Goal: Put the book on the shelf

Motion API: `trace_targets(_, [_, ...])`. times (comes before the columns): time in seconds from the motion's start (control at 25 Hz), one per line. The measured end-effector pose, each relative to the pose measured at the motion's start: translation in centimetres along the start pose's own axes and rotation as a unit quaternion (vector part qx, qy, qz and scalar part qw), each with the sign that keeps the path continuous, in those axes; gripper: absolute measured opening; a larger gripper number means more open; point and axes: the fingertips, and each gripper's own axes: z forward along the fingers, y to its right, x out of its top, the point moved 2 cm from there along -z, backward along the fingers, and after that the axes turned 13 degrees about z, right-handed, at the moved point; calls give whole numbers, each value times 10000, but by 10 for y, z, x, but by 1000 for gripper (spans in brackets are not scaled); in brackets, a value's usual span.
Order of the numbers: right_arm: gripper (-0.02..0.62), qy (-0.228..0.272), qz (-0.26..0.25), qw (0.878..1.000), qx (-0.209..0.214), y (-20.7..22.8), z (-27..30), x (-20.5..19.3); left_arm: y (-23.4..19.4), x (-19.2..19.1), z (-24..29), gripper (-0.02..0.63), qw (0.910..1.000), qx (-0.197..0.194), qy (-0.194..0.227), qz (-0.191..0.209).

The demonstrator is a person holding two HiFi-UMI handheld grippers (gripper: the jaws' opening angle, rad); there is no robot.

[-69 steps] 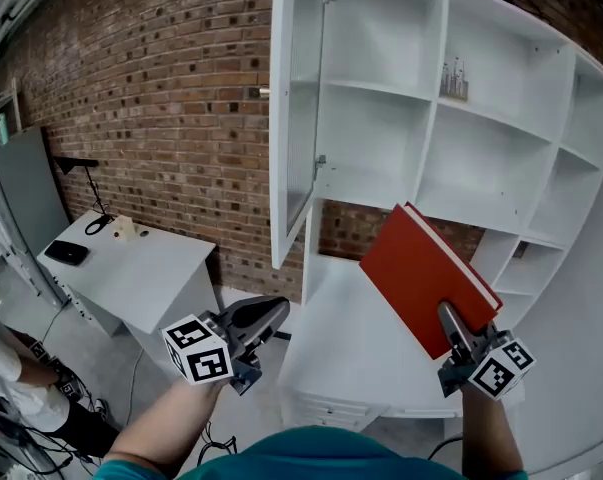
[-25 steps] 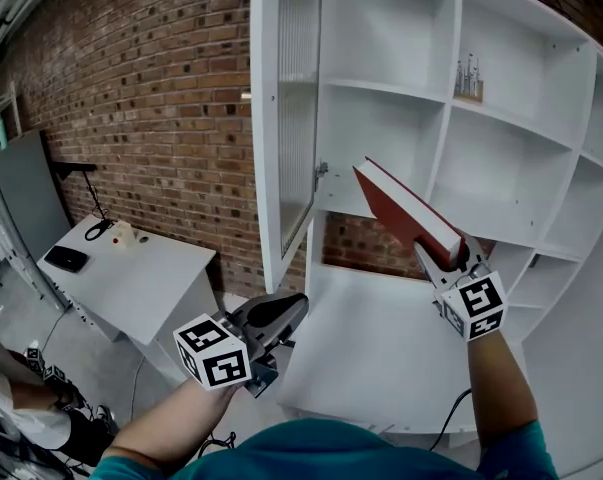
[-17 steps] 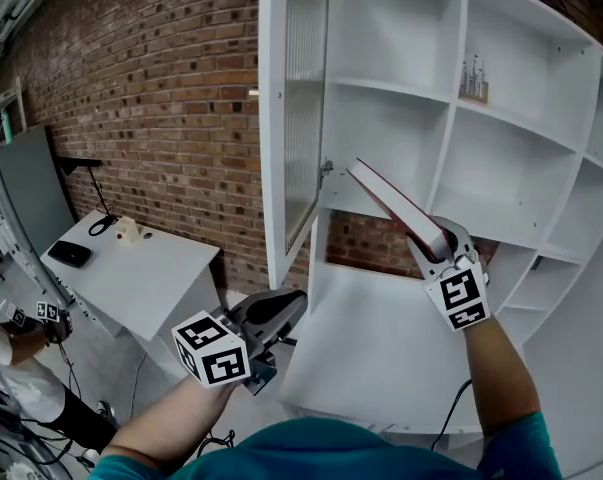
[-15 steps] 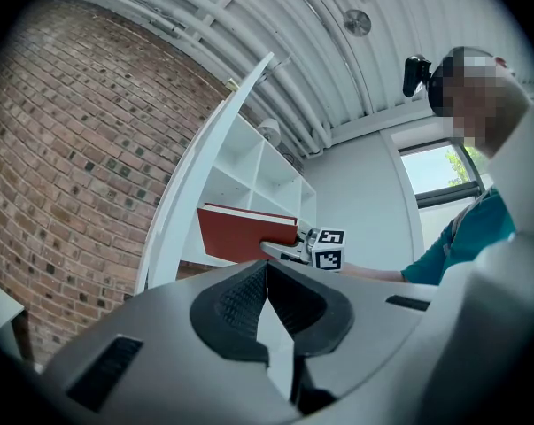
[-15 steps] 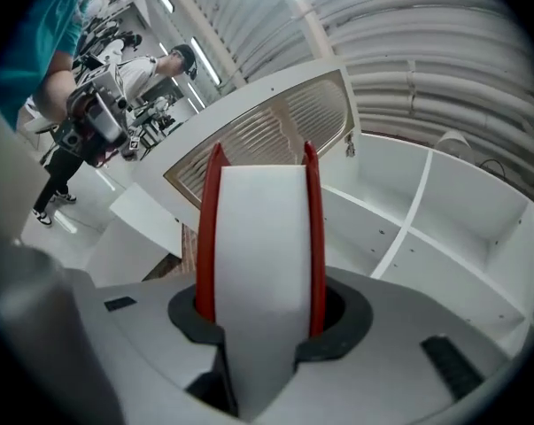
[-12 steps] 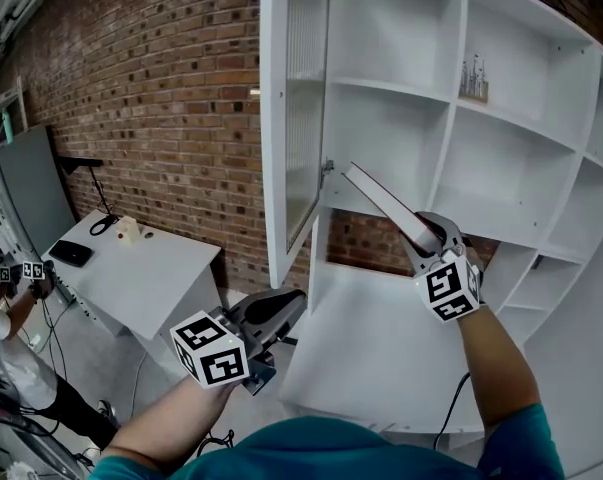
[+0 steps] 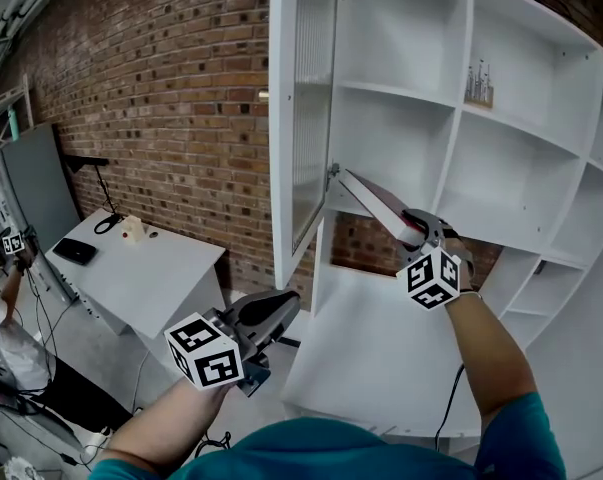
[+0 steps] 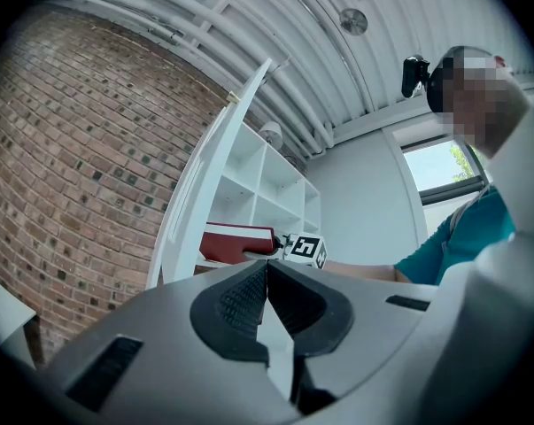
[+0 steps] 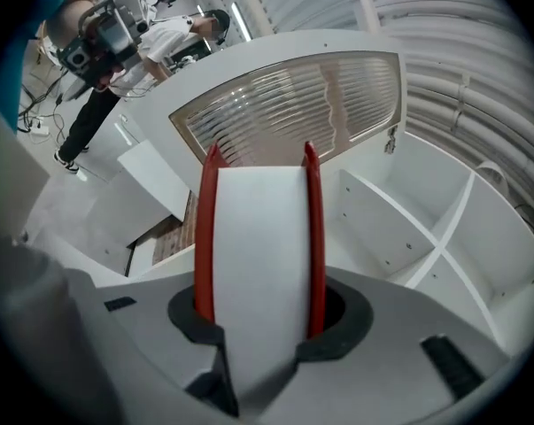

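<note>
Behind right gripper (image 7: 418, 228), book (image 7: 374, 199) end

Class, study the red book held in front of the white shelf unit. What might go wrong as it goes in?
1. The right gripper clamps the book at one end only, so the long free end might pivot or slip.
2. The book's leading corner is close to the open door and its hinge, and may knock them.
3. The book is tilted, so an edge might catch on the shelf unit.
</note>
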Motion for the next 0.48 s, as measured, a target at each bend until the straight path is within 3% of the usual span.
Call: trace_targets(0.48, [170, -433, -813, 9957, -61, -2, 41, -17, -7, 3, -11, 17, 9999, 145, -32, 34])
